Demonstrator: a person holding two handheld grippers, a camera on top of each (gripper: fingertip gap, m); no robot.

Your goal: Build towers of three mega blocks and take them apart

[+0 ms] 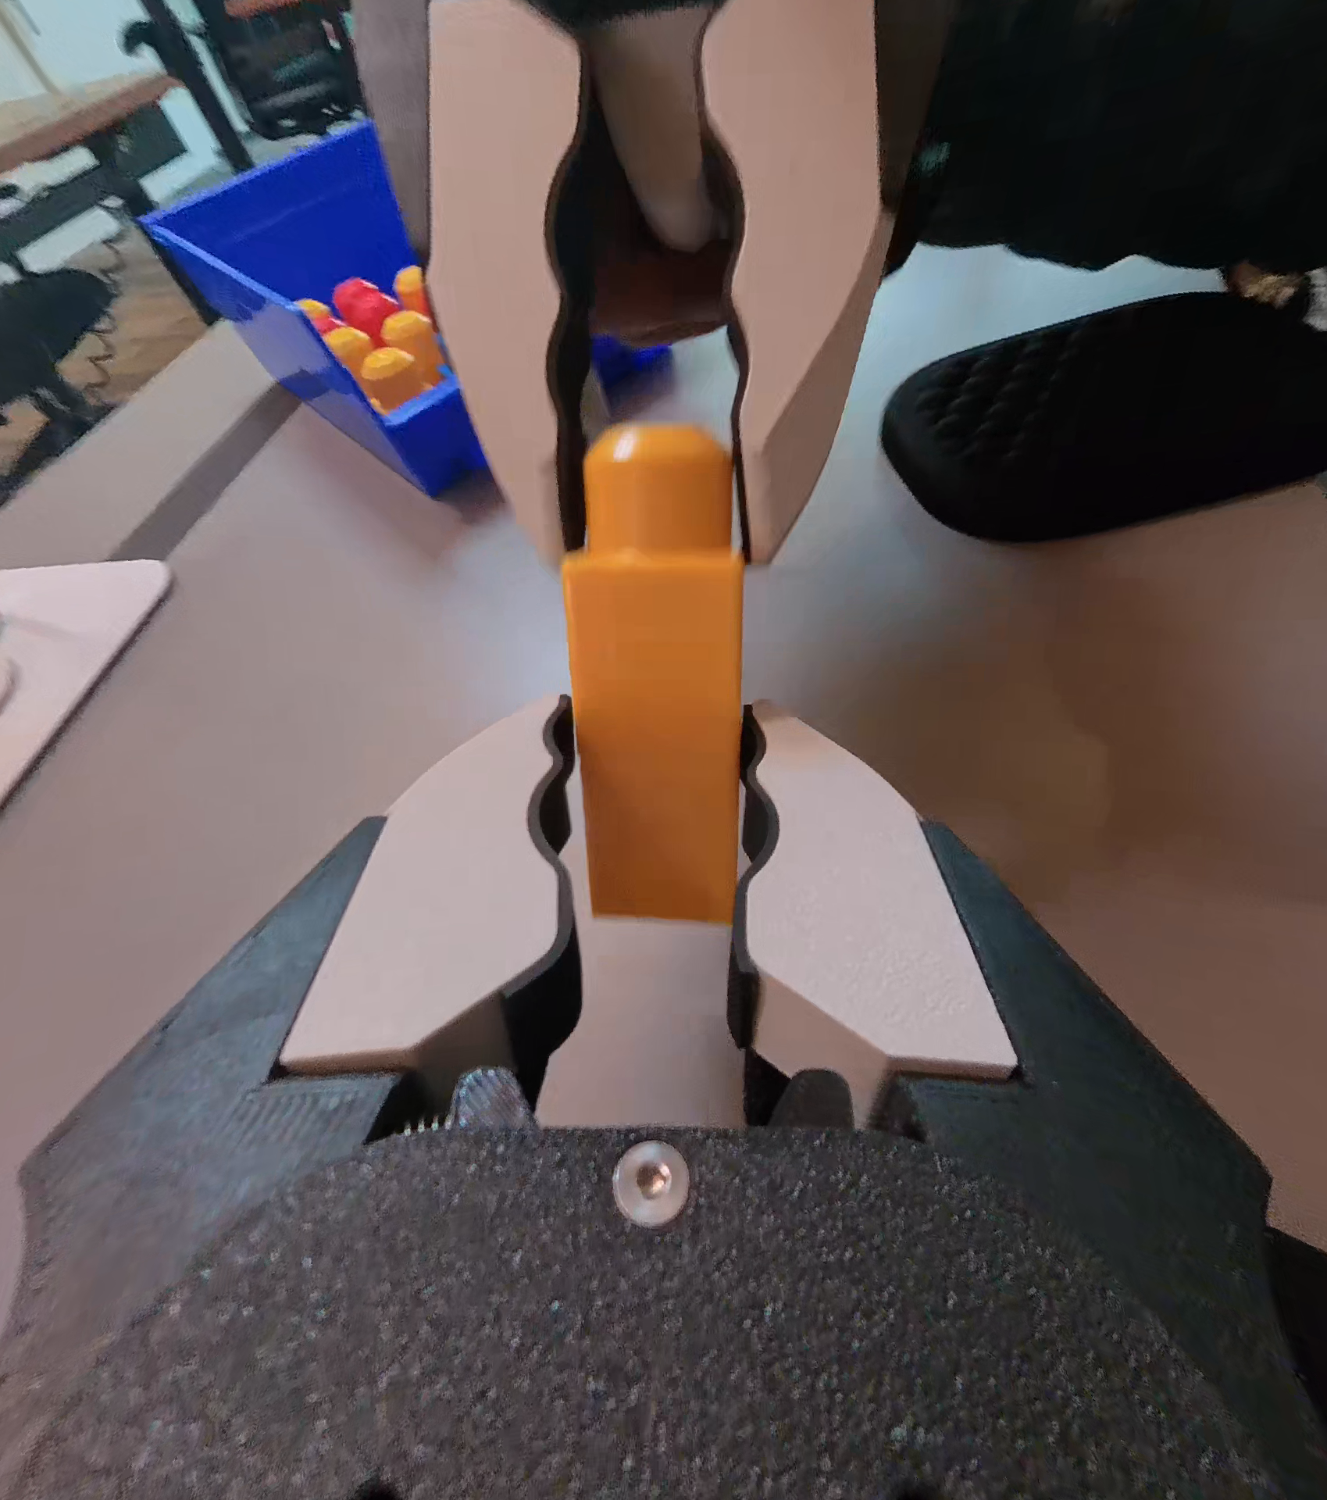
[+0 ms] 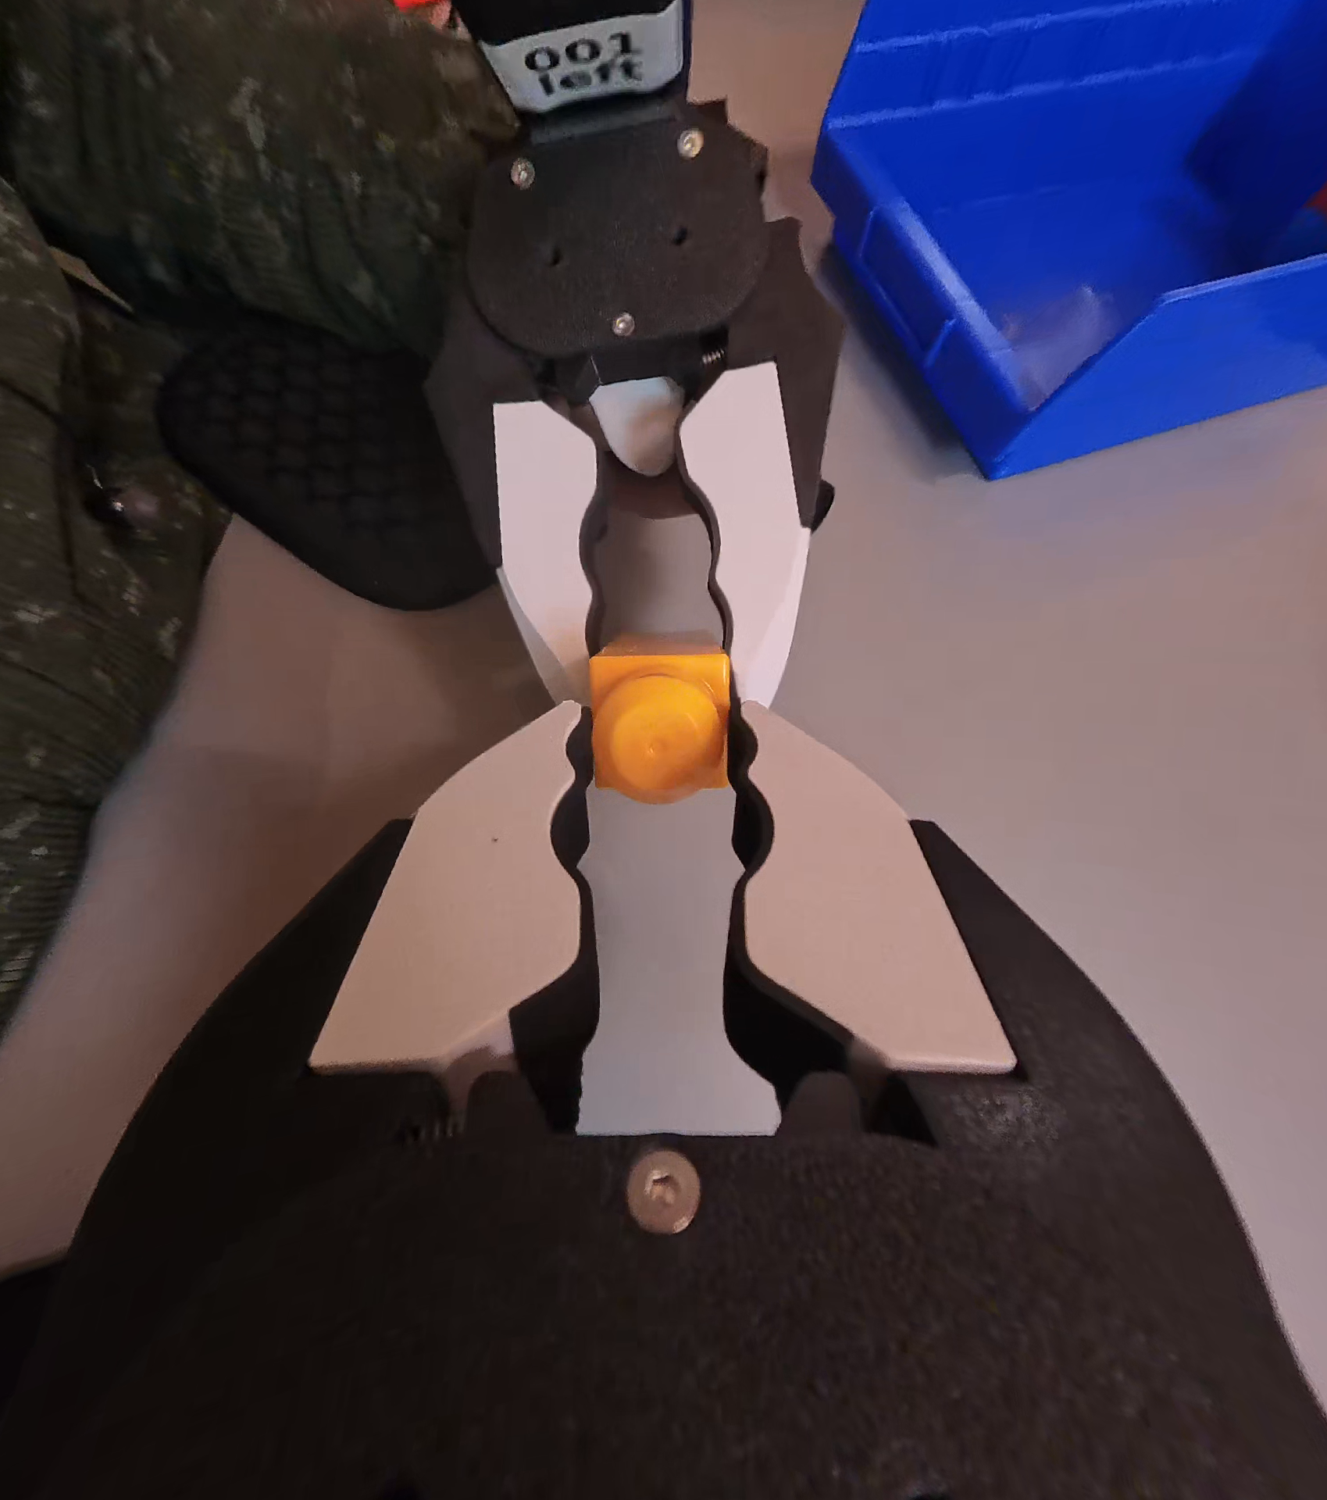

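An orange mega block tower (image 1: 656, 730) is held between my two grippers over the grey table (image 1: 238, 812). My left gripper (image 1: 656, 714) is shut on its lower body. My right gripper (image 1: 656, 552) reaches in from the far side, and its pads close on the round top stud. In the right wrist view I look down on the stud end of the tower (image 2: 656, 734), with my right gripper (image 2: 660, 714) shut around it. The left gripper (image 2: 656, 682) grips from the opposite side. I cannot make out the seams between the blocks.
A blue bin (image 1: 303, 268) with several orange and red blocks (image 1: 392, 341) stands at the back left; it also shows in the right wrist view (image 2: 1130, 243). A black mesh pad (image 1: 1130, 414) lies at the right. A pale mat (image 1: 35, 641) lies at the left. A camouflage sleeve (image 2: 35, 406) is nearby. My left and right fingertips are right by each other.
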